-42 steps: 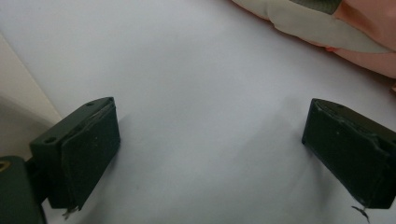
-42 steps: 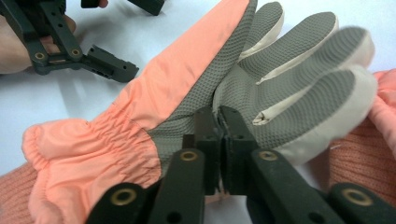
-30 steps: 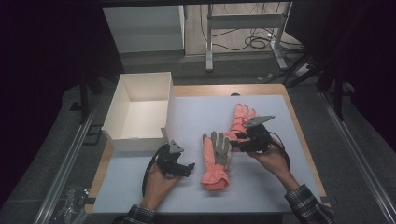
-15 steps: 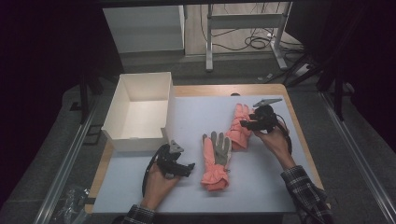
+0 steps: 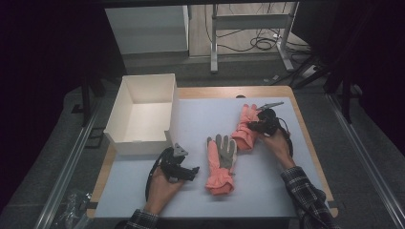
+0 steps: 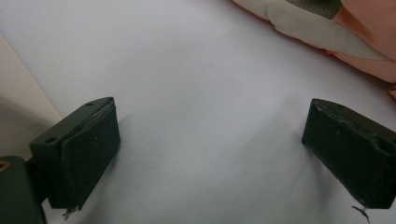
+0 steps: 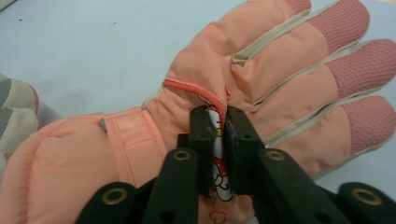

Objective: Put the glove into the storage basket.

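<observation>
Two salmon-pink gloves lie on the pale mat. One glove [image 5: 220, 160] lies palm up in the middle, with grey fingers. The other glove [image 5: 244, 125] [image 7: 289, 79] lies farther right, back side up. My right gripper [image 5: 254, 128] [image 7: 222, 116] has just been closing and is now shut on a fold of this glove's back fabric, pinched between its jaws. My left gripper [image 5: 193, 172] [image 6: 210, 149] rests on the mat left of the middle glove, open, with bare mat between its jaws. An edge of the middle glove [image 6: 327, 18] shows beyond it.
An open white box [image 5: 143, 114] stands at the mat's left rear, close to the left hand. The mat [image 5: 200, 114] lies on a wooden table whose edge [image 5: 305, 129] runs just right of the right hand. The grey fingertips of the middle glove [image 7: 16, 116] lie beside the pinched one.
The right hand moved away from me and slightly right, from between the gloves onto the right glove, and its jaws closed on the fabric. The left hand kept still.
</observation>
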Motion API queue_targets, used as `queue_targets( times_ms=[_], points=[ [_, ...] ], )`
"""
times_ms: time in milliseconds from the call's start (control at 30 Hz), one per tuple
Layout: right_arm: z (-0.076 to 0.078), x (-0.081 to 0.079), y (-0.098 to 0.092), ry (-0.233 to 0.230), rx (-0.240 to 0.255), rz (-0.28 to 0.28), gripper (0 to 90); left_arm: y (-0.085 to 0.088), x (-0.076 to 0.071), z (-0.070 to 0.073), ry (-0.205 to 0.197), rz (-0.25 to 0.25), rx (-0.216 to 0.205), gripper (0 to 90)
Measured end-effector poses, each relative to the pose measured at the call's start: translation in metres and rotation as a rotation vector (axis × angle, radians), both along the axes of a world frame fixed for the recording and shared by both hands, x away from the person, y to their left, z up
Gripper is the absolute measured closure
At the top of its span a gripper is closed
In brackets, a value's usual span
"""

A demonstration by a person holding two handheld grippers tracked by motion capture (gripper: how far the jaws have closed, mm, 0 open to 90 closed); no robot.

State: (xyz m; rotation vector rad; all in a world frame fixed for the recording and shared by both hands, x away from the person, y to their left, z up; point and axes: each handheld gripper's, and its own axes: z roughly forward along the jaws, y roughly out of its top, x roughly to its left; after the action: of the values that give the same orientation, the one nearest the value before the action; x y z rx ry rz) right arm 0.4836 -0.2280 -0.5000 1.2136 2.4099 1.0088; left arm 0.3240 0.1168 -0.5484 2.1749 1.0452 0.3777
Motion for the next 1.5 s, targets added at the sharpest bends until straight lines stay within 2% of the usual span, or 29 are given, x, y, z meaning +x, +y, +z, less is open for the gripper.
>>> queue_targets(
  times_ms=[167, 233, 300, 500, 633, 733, 933, 1100, 1233, 1433, 1500],
  points=[
    [0.01, -0.001, -0.008, 0.005, 0.023, 0.009, 85.8, 0.0, 0.0, 0.0, 0.0, 0.0, 0.0, 4.0],
    [0.014, -0.003, -0.013, -0.01, -0.001, 0.007, 85.7, 0.0, 0.0, 0.0, 0.0, -0.001, 0.001, 4.1],
    [0.019, -0.006, -0.018, -0.013, -0.001, 0.002, 85.7, 0.0, 0.0, 0.0, 0.0, -0.001, 0.0, 4.1],
    [0.039, -0.015, -0.043, -0.034, 0.041, -0.003, 85.6, 0.0, 0.0, 0.0, 0.0, 0.0, 0.0, 4.0],
    [0.05, -0.025, -0.051, -0.038, 0.073, 0.022, 85.6, 0.0, 0.0, 0.0, 0.0, 0.0, 0.001, 4.0],
    [0.057, -0.037, -0.051, -0.037, 0.091, 0.06, 85.5, 0.0, 0.0, 0.0, 0.0, 0.0, 0.001, 4.0],
    [0.07, -0.065, -0.036, -0.045, 0.112, 0.158, 85.4, 0.0, 0.0, 0.0, -0.001, -0.001, 0.003, 4.0],
    [0.075, -0.088, -0.016, -0.03, 0.134, 0.247, 85.3, 0.0, 0.0, 0.0, -0.002, 0.001, 0.0, 4.1],
    [0.077, -0.104, 0.005, -0.013, 0.155, 0.317, 85.2, 0.0, 0.0, 0.0, -0.002, 0.0, 0.001, 4.1],
    [0.075, -0.123, 0.043, 0.018, 0.153, 0.415, 85.0, 0.0, 0.0, 0.0, 0.001, 0.002, -0.001, 4.0],
    [0.073, -0.125, 0.051, 0.022, 0.146, 0.428, 84.9, 0.0, 0.0, 0.0, 0.001, 0.002, -0.001, 4.0]
  ],
)
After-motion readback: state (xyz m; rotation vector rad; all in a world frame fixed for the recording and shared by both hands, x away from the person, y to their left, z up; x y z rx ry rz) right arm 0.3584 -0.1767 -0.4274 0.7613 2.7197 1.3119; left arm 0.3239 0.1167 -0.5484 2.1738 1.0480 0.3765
